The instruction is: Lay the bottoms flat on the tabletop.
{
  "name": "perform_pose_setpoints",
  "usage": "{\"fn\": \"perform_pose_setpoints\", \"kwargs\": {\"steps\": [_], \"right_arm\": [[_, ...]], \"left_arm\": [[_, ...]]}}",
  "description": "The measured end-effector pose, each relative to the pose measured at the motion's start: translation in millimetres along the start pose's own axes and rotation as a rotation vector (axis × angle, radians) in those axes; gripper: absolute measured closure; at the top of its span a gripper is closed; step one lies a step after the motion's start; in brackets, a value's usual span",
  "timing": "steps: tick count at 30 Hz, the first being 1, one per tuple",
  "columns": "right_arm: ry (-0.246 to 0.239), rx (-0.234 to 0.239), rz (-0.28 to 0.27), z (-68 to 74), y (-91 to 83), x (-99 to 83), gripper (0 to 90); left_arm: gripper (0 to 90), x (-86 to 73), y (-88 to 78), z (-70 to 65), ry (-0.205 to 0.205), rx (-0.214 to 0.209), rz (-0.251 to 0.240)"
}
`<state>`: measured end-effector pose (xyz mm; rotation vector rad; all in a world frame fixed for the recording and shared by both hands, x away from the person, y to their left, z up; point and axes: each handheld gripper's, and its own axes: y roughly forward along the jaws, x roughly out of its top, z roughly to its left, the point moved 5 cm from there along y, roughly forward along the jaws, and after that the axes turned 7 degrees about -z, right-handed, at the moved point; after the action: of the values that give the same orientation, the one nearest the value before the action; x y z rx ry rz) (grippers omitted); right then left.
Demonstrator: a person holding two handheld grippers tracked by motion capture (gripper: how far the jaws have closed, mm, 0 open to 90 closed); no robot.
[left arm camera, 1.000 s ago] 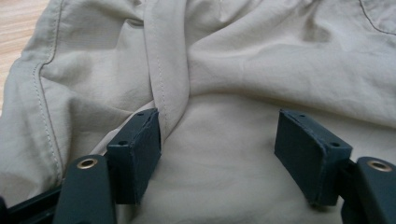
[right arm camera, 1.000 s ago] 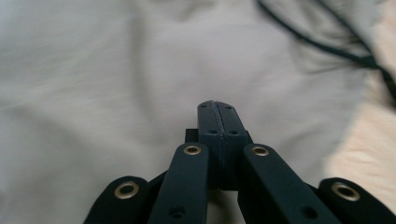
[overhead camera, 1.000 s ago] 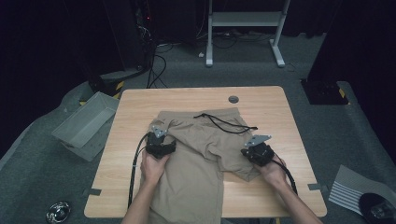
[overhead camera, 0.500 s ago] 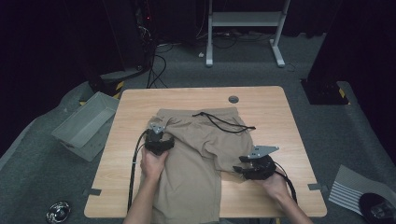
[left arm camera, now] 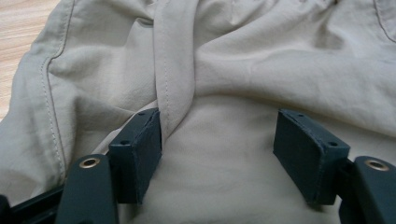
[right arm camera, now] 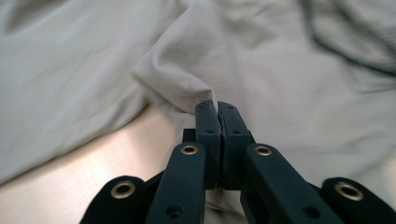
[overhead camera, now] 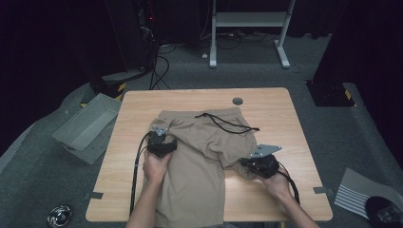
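Observation:
A pair of beige shorts (overhead camera: 199,166) lies crumpled on the wooden table (overhead camera: 285,118), with its black drawstring (overhead camera: 228,124) trailing over the waist end. My left gripper (overhead camera: 160,137) rests on the shorts' left side. Its jaws are open, and a fabric fold (left arm camera: 175,88) runs down beside the left pad (left arm camera: 140,149) without being pinched. My right gripper (overhead camera: 244,164) is at the shorts' right edge. Its jaws have just closed and are now shut on a pinched peak of beige cloth (right arm camera: 187,84) at the tips (right arm camera: 217,106), lifted slightly off the tabletop.
A grey bin (overhead camera: 88,126) sits on the floor left of the table. A white stand (overhead camera: 247,19) is behind it, and a striped mat (overhead camera: 356,192) lies on the floor at right. There is a round grommet (overhead camera: 237,100) near the table's far edge. Bare wood shows right of the shorts.
My right gripper has shifted a little toward the person, to the shorts' right edge, and now grips cloth there. The left gripper has stayed put.

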<state>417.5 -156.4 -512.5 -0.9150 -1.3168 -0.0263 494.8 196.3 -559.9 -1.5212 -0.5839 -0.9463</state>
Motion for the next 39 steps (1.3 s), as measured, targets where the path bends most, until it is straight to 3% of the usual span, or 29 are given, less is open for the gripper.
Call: {"fn": "perform_pose_setpoints", "kwargs": {"steps": [4,8,11,13,17,19,23,28,32,36,38,39], "right_arm": [[0.031,-0.118,0.001,-33.8,2.8,11.4,88.8],[0.119,-0.224,0.038,-73.6,21.4,6.5,88.6],[0.172,-0.259,0.124,-94.4,44.8,-7.9,87.9],[0.197,-0.252,0.126,-97.8,51.5,-11.7,85.7],[0.206,-0.262,0.098,-94.3,40.2,-6.5,63.6],[0.204,-0.270,0.048,-90.0,25.4,-2.0,58.3],[0.155,-0.266,-0.010,-72.1,-2.2,2.8,56.6],[0.079,-0.232,-0.041,-39.8,-22.0,-2.0,54.2],[0.064,-0.216,-0.048,-25.4,-24.0,-10.4,53.8],[0.047,-0.191,-0.008,-21.9,-14.1,-18.2,55.1],[0.043,-0.187,0.004,-23.2,-10.6,-19.4,60.5],[0.041,-0.183,0.021,-24.1,-8.4,-20.0,67.5]], "left_arm": [[32.0,0.0,0.0,0.0,0.000,0.000,0.000],[32.1,0.0,0.0,0.0,0.000,0.000,-0.001],[32.1,0.0,0.0,0.0,0.000,0.000,0.000],[32.0,0.0,0.0,0.0,0.000,0.000,0.000],[32.0,0.0,0.0,0.2,-0.002,0.003,-0.001],[32.0,0.0,0.1,0.2,-0.002,0.005,0.000],[32.1,-0.1,0.0,0.3,-0.002,0.005,0.000],[32.0,0.0,0.0,0.3,-0.002,0.005,0.000],[32.0,0.0,0.0,0.3,-0.002,0.005,0.000],[32.1,0.0,0.0,0.3,-0.002,0.004,0.001],[32.1,0.0,0.0,0.3,-0.002,0.005,0.000],[32.1,0.0,0.0,0.3,-0.002,0.005,0.000]]}}
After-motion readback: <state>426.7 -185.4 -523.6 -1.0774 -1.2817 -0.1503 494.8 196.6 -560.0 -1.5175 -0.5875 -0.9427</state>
